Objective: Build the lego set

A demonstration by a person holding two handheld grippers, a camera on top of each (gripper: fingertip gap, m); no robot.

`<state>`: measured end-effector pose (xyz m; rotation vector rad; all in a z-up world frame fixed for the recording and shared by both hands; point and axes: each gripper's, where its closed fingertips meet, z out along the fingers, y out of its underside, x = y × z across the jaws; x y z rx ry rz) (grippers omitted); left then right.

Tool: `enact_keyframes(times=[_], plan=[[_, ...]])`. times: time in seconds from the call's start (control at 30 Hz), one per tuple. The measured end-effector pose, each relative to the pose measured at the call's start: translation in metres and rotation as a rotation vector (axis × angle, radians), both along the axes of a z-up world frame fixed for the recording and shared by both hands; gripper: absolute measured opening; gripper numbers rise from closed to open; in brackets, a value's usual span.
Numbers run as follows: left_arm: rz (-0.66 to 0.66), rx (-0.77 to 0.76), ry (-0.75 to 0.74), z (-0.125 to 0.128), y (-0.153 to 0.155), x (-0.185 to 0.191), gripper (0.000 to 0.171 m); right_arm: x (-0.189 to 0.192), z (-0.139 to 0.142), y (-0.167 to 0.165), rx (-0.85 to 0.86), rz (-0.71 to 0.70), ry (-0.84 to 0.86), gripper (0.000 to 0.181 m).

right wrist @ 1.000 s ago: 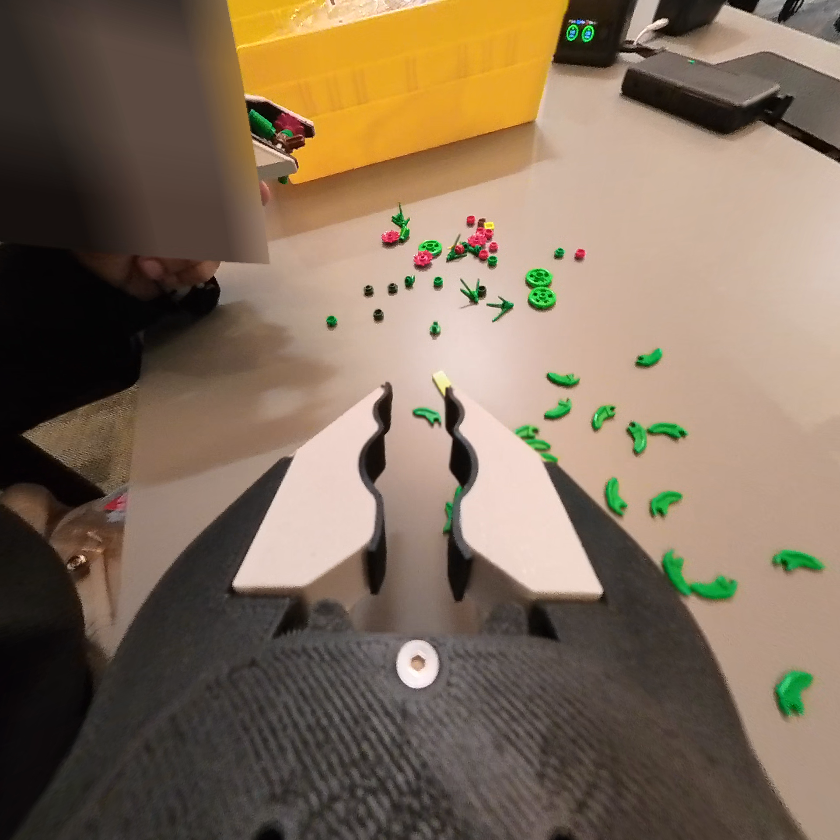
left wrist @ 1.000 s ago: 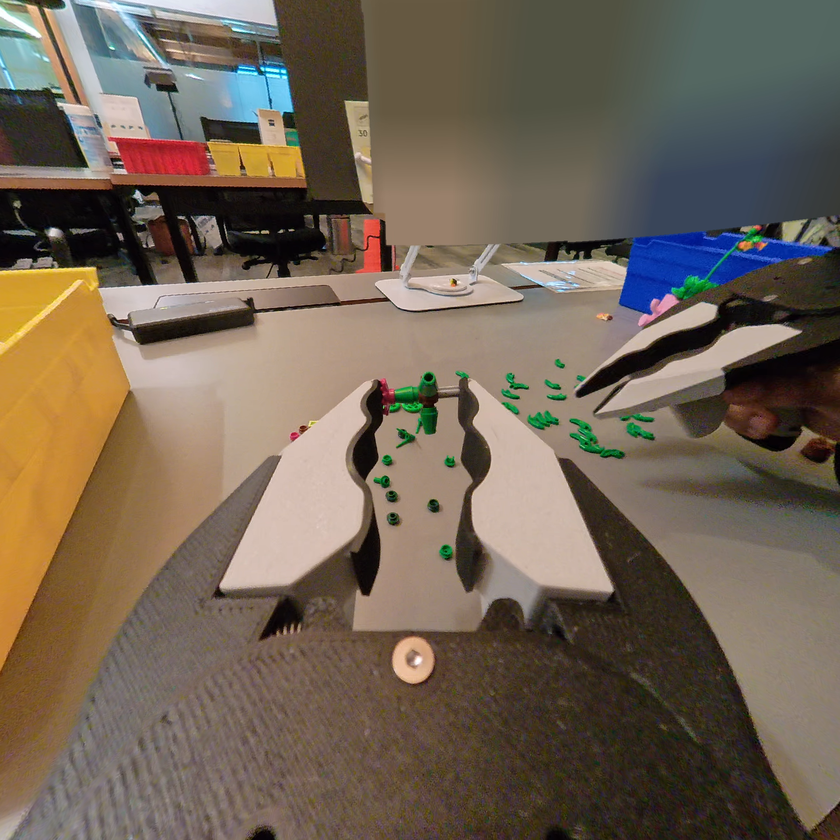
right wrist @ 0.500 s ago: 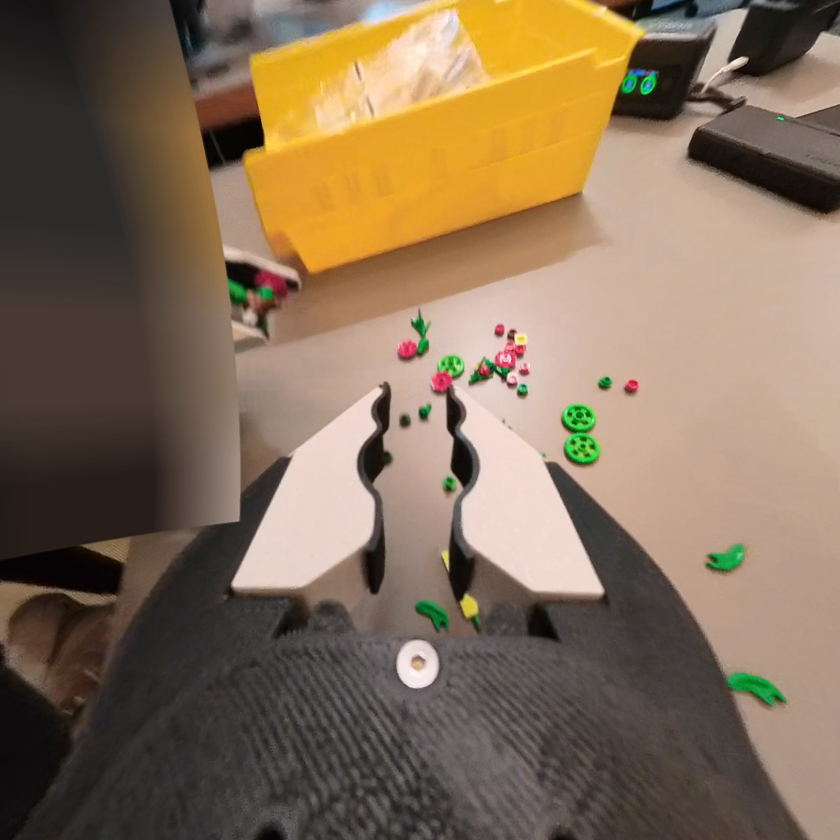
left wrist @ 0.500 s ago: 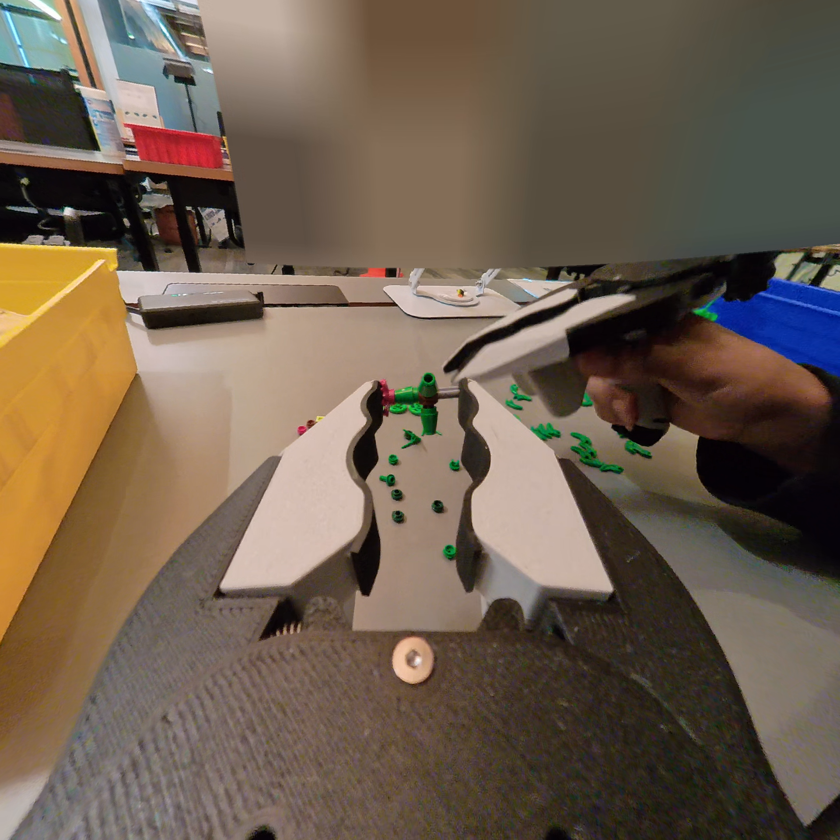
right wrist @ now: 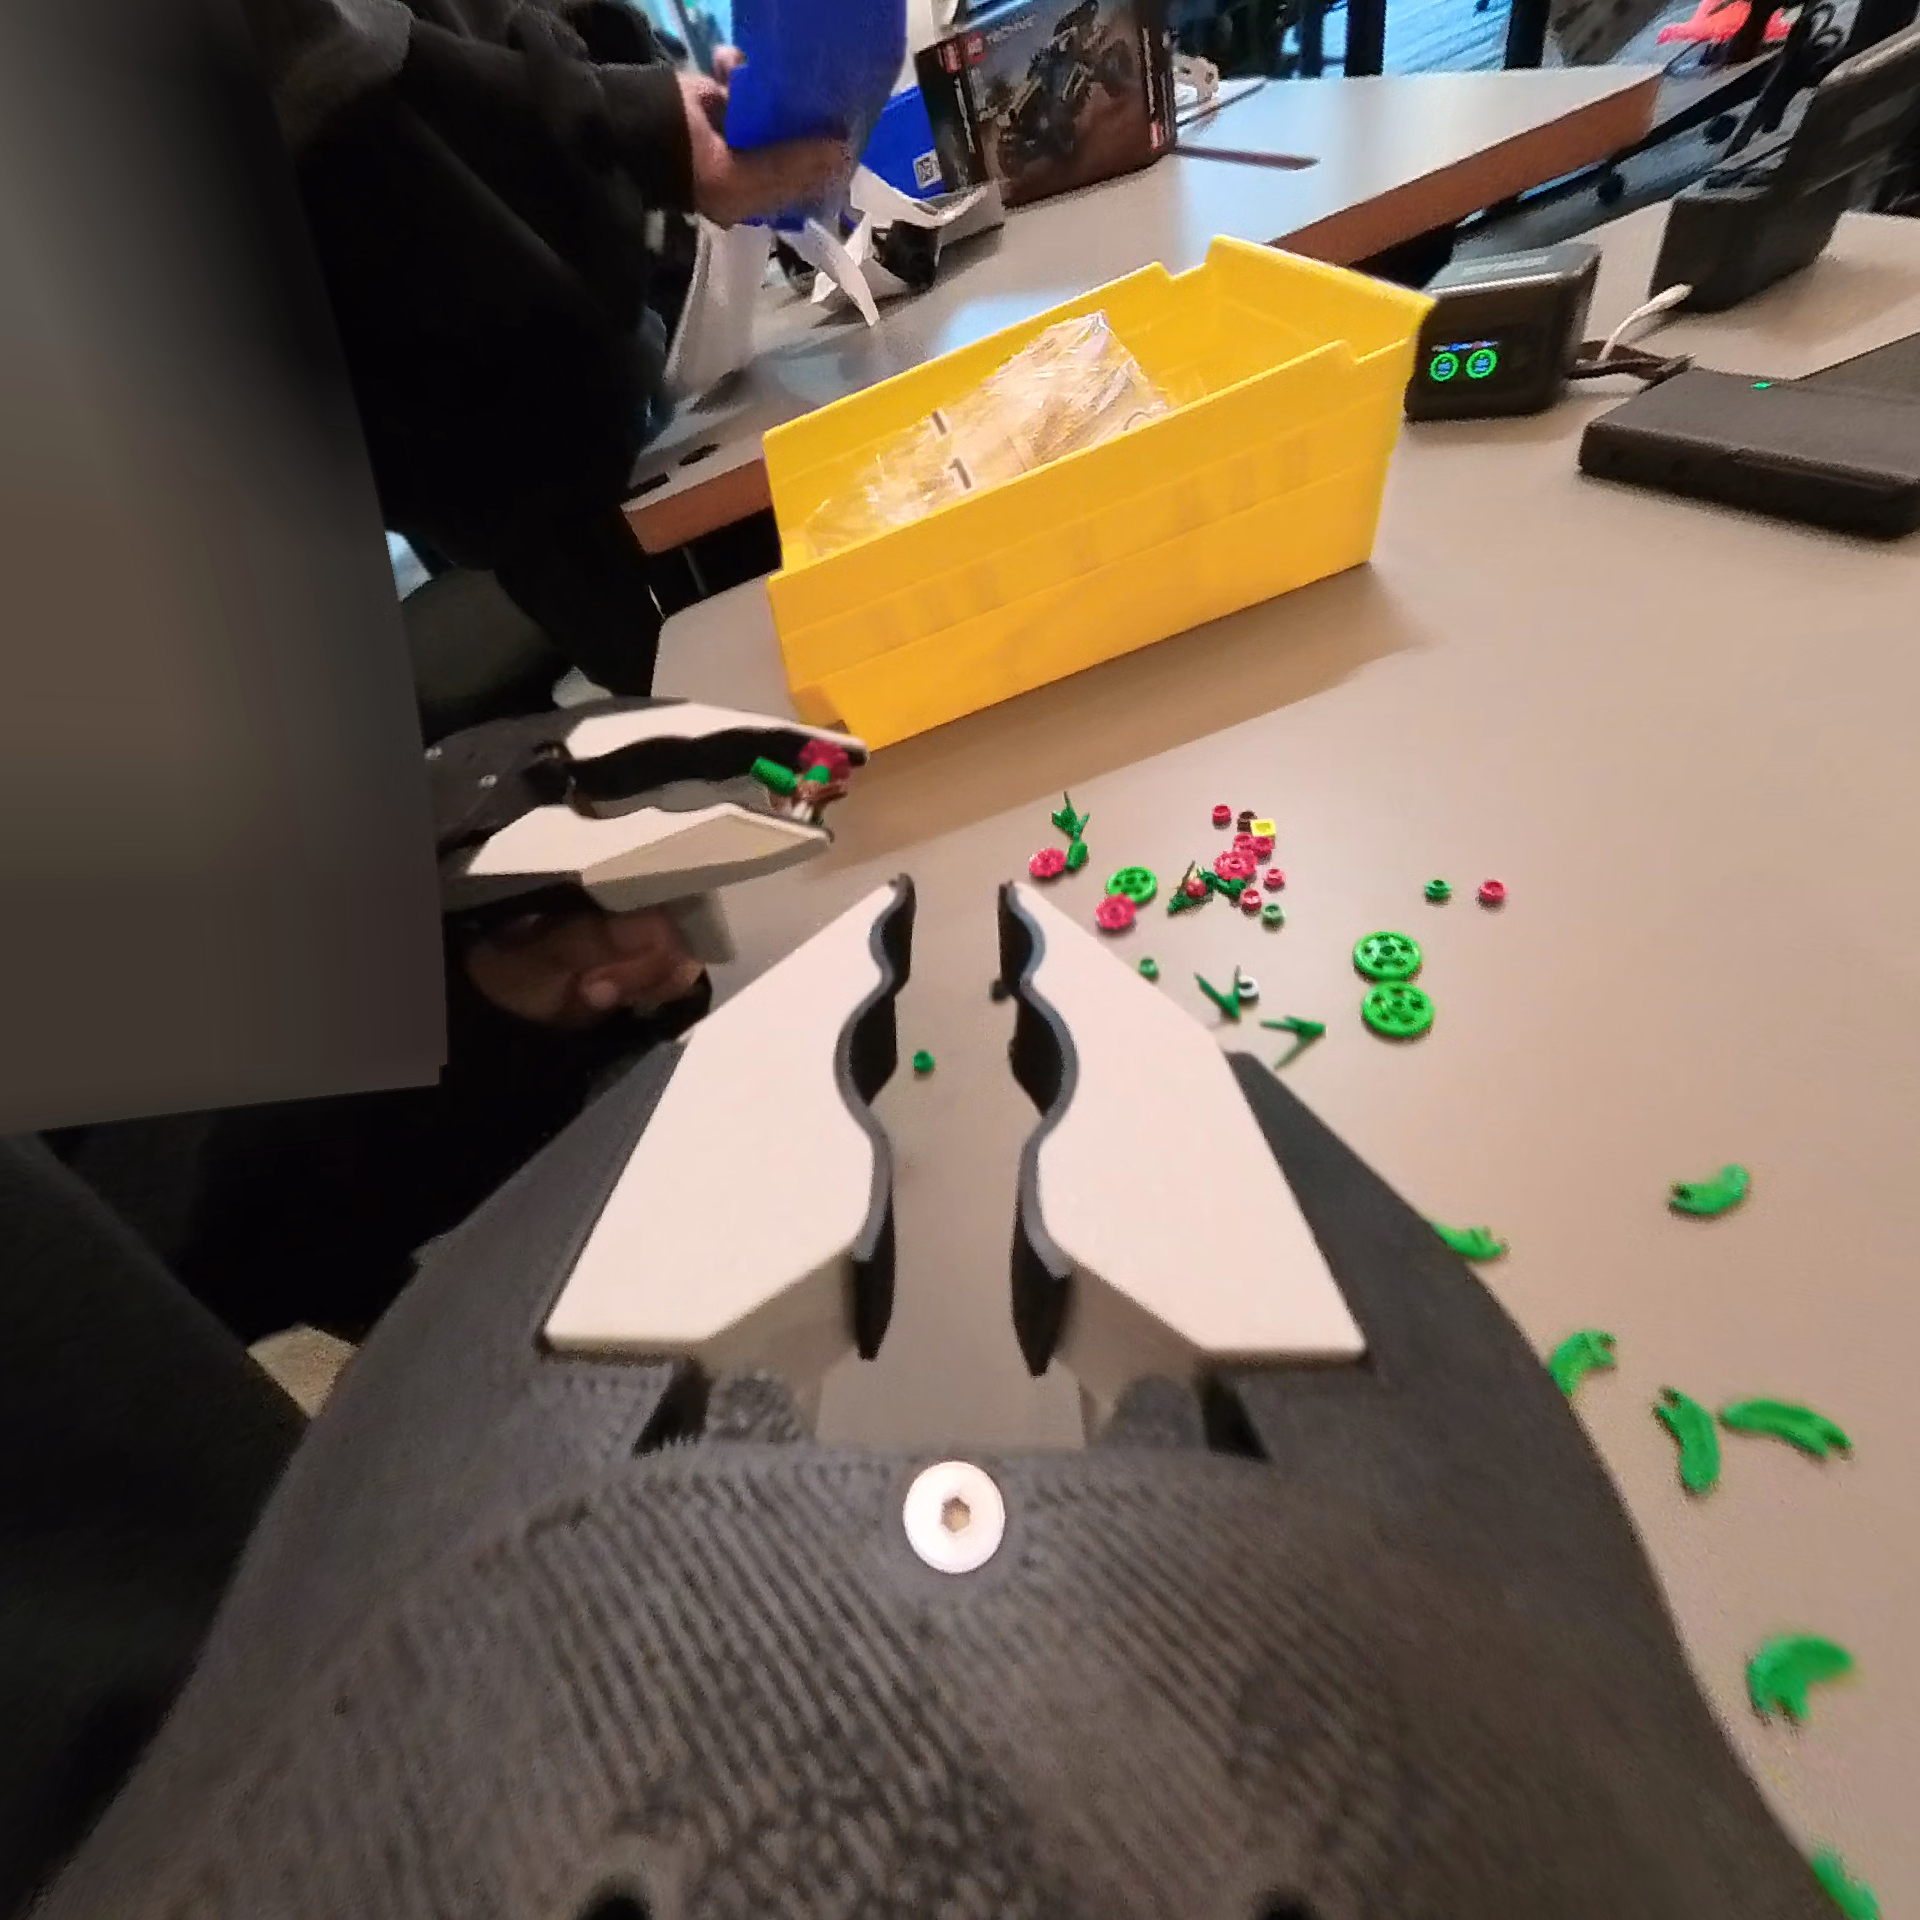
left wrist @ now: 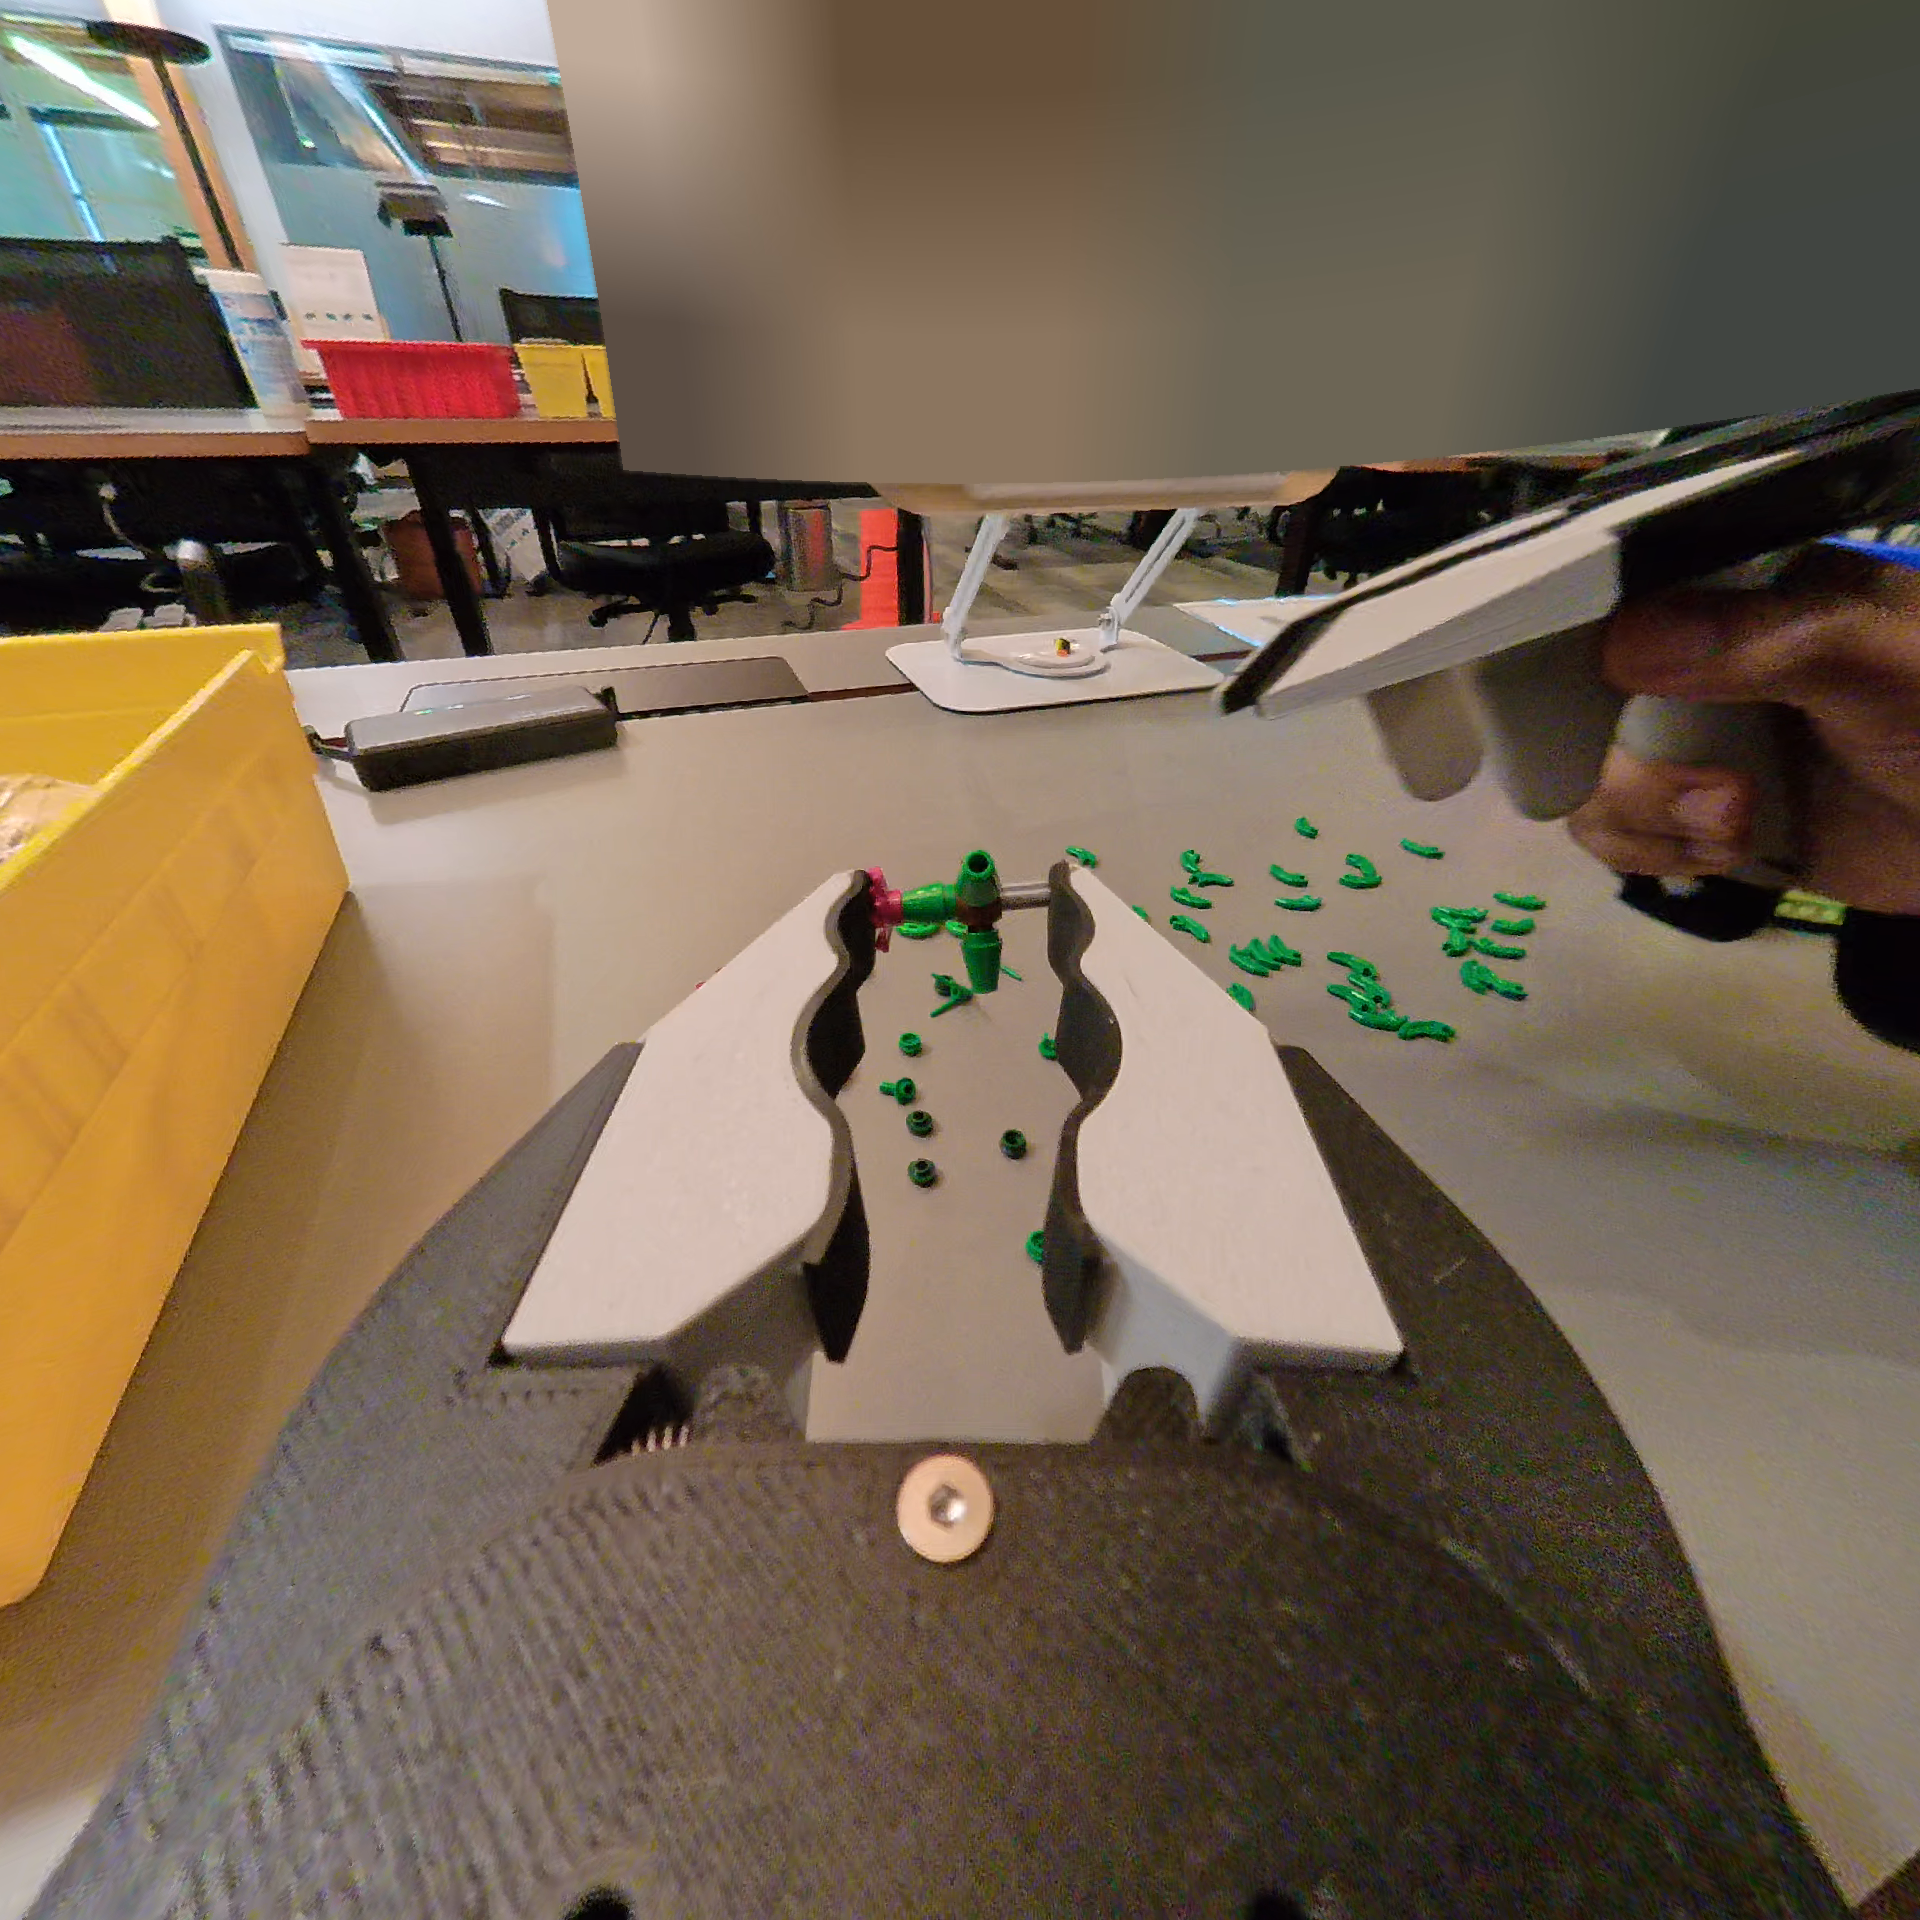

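Left gripper [left wrist: 961, 899]: I have it pinched on the flower stem assembly [left wrist: 951, 906], held crosswise at the tips.
Right gripper [right wrist: 956, 902]: parted, empty, above the table.
Done: one small stem.
Left: loose green leaves [left wrist: 1351, 940] at 2 o'clock; pink flowers [right wrist: 1226, 868] unattached, so most remains, I judge.

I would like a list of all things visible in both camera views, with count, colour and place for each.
Small assembly: one, green and magenta, between left fingertips.
Curved leaf pieces: many, green, table right.
Small studs: several, green, under left gripper.
Wheels: three, green, among flower pieces.
Flower pieces: several, magenta, near bin.
Bin: one, yellow, holding bags.
Table: one, grey.
Left gripper: grey, holding assembly.
Right gripper: grey, empty, slightly apart.
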<state>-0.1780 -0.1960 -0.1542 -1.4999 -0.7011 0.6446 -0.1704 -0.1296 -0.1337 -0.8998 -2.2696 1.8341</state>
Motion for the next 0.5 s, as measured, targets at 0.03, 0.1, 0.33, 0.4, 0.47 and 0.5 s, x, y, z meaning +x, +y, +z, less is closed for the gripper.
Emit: enact_keyframes(times=[0.03, 0.1, 0.33, 0.4, 0.47, 0.5], plan=[[-0.002, -0.005, 0.003, 0.000, 0.001, 0.001, 0.032, 0.007, 0.000, 0.006, 0.015, -0.010, 0.014, 0.014], [-0.007, -0.001, 0.000, 0.000, 0.003, 0.002, 0.032, 0.021, 0.002, 0.019, 0.031, -0.031, 0.034, 0.014], [0.111, 0.038, 0.001, 0.004, -0.022, -0.009, 0.032, 0.066, -0.006, 0.072, 0.029, -0.168, 0.034, 0.015], [0.161, 0.098, 0.002, 0.011, -0.036, -0.010, 0.032, 0.071, -0.017, 0.073, 0.015, -0.198, -0.002, 0.016], [0.198, 0.159, -0.001, 0.016, -0.048, -0.012, 0.032, 0.067, -0.017, 0.068, -0.005, -0.244, 0.028, 0.019], [0.207, 0.181, -0.003, 0.017, -0.052, -0.012, 0.032, 0.060, -0.011, 0.064, -0.018, -0.283, 0.080, 0.020]])
